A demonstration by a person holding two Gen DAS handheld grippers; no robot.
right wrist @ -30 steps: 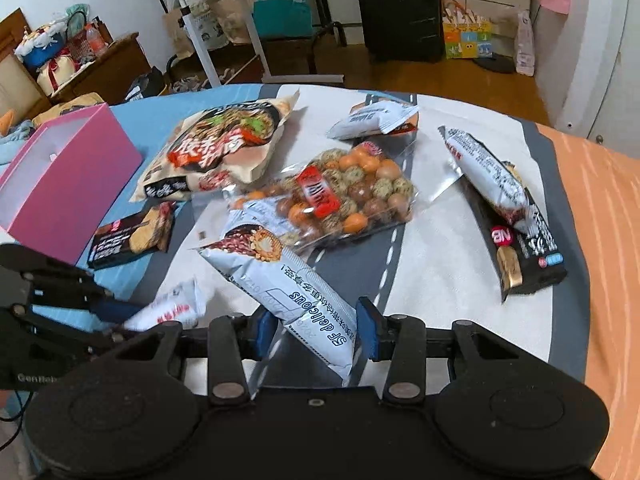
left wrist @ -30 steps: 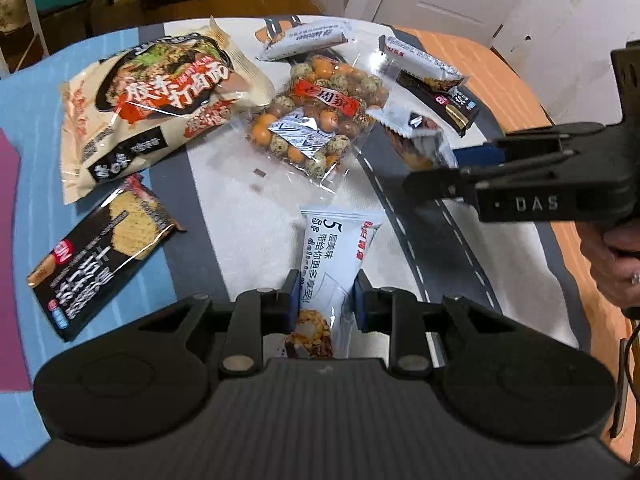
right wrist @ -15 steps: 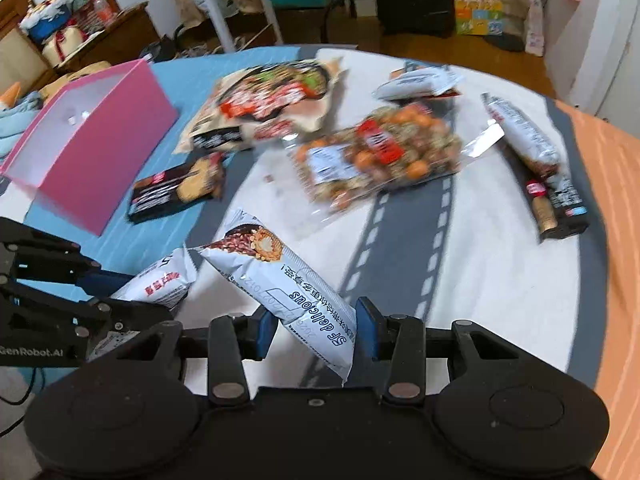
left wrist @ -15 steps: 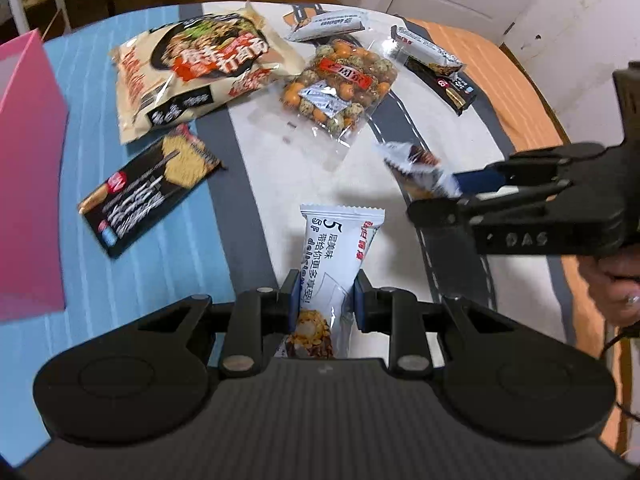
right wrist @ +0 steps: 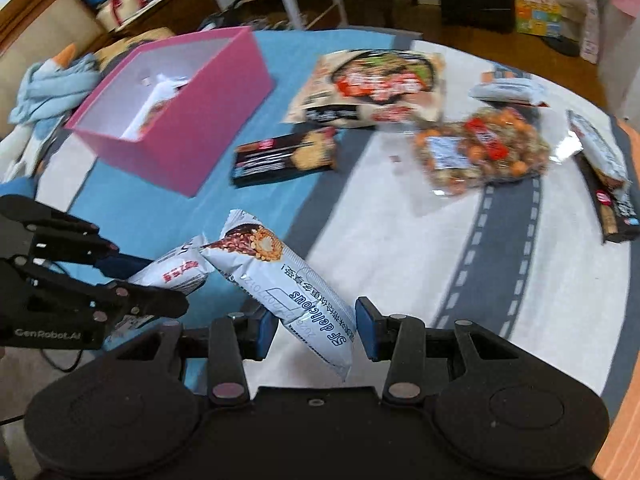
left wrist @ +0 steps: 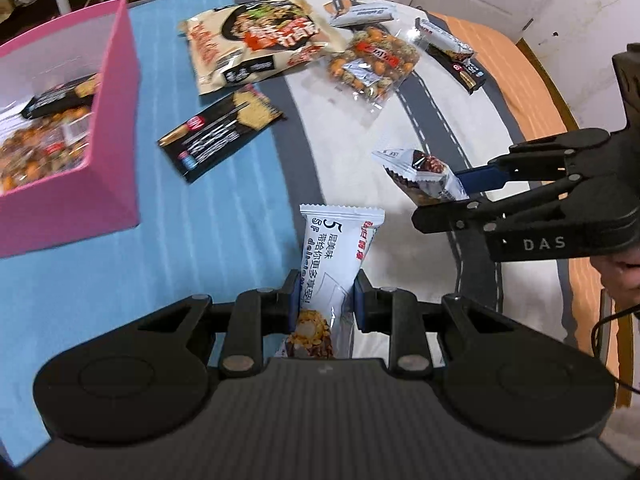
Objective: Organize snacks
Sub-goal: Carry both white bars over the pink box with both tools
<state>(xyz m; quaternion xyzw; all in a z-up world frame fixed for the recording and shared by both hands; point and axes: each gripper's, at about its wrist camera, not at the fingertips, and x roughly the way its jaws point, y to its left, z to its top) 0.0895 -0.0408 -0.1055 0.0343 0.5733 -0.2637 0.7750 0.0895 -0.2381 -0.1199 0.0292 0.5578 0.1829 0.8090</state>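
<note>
clamping a white snack bar between its pads, the left gripper hangs over the blue cloth just right of the pink box; the right gripper is likewise closed on a second white bar. beyond the box lie a black cracker pack, a noodle bag and a peanut bag.

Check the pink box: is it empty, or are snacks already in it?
Not empty. The pink box is open-topped, and the left wrist view shows a dark cracker pack and a bag of mixed nuts inside.
</note>
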